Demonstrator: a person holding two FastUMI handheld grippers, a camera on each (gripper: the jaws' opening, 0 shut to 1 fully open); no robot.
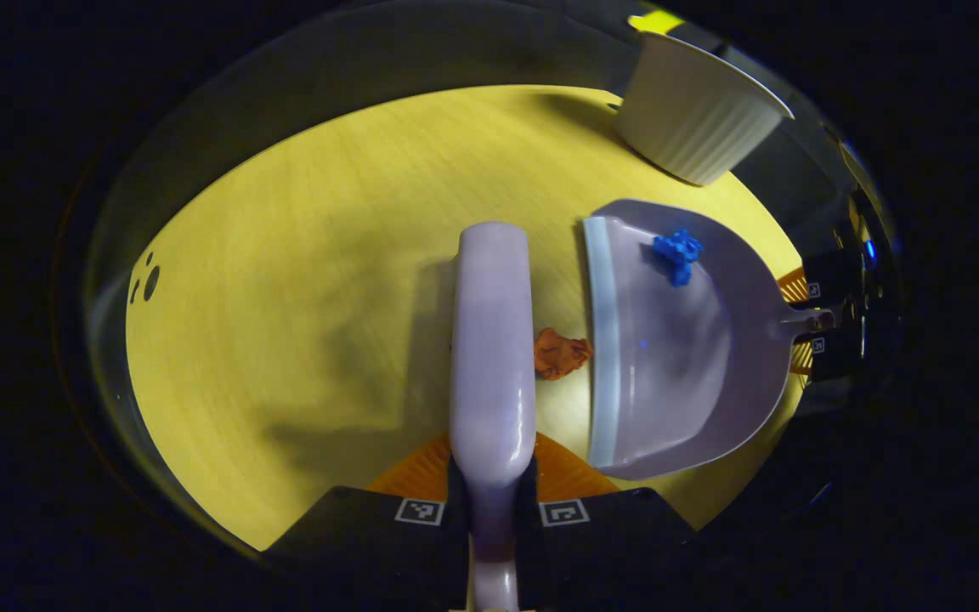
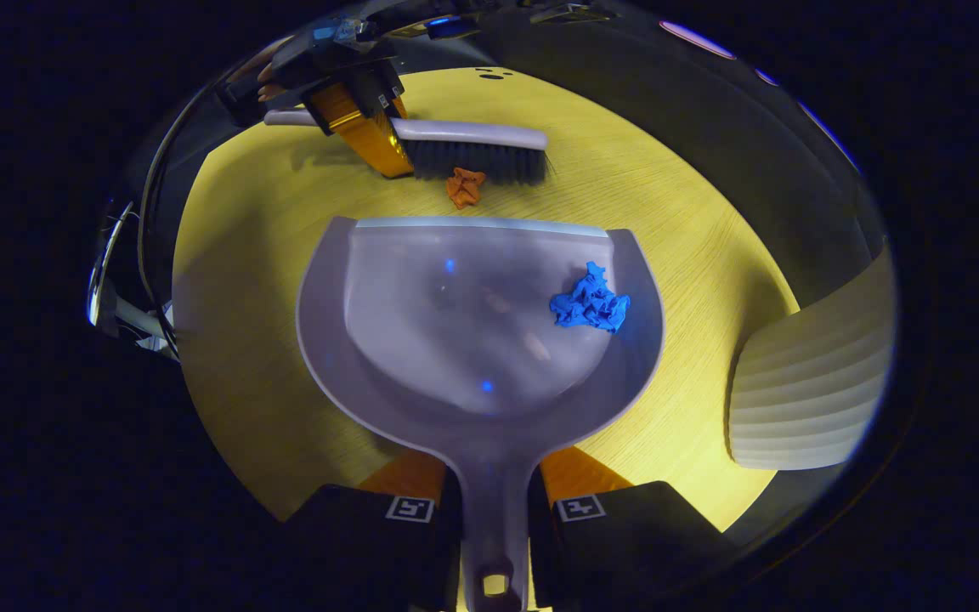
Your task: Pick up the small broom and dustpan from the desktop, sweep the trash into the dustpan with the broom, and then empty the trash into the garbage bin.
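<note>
On the yellow wood-grain counter (image 1: 302, 280) the dustpan (image 2: 472, 331) lies flat with its pale front lip toward the broom (image 1: 494, 340). Both fingers of the right gripper (image 2: 494, 510) press on the dustpan's handle from either side; the handle's end, with a hanging hole, is cut off at the bottom of the right gripper view. Both fingers of the left gripper (image 1: 494, 510) clamp the broom's handle. In the left gripper view the bristles are hidden under the broom's back; in the right gripper view they show dark, touching the counter.

No brand or readable writing shows. Small square black-and-white marker tags sit on the fingers of each gripper, too small to make out.

A crumpled blue scrap (image 2: 590, 302) lies inside the dustpan near one side wall. A crumpled orange scrap (image 1: 559, 353) sits on the counter between the broom and the dustpan's lip, just beside the bristles. A ribbed white bin (image 1: 693, 110) stands near the dustpan, its far side cut off in both views, its inside hidden. Small dark holes (image 1: 148, 282) mark the counter's far edge.
</note>
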